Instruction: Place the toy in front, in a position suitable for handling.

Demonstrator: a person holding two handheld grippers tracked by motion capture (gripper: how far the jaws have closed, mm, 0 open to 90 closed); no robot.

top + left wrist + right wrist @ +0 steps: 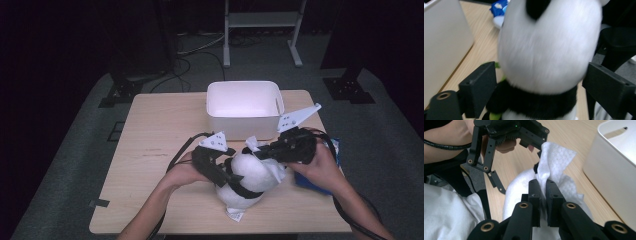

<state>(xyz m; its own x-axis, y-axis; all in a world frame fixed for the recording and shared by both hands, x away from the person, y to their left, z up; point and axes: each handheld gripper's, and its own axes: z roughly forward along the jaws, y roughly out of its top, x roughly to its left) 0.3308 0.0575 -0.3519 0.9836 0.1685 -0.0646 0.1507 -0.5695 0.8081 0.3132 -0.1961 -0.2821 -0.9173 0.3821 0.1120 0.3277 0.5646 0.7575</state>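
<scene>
- One plush panda, white with black bands, lying on the bench.
- One white wipe, pinched above the panda.
- One white bin at the far side of the bench.
- One blue packet at the bench's right edge.
- Two grippers: the left gripper and the right gripper, each with two black jaws.
- Two grey three-cornered plates, one on top of each gripper.
</scene>
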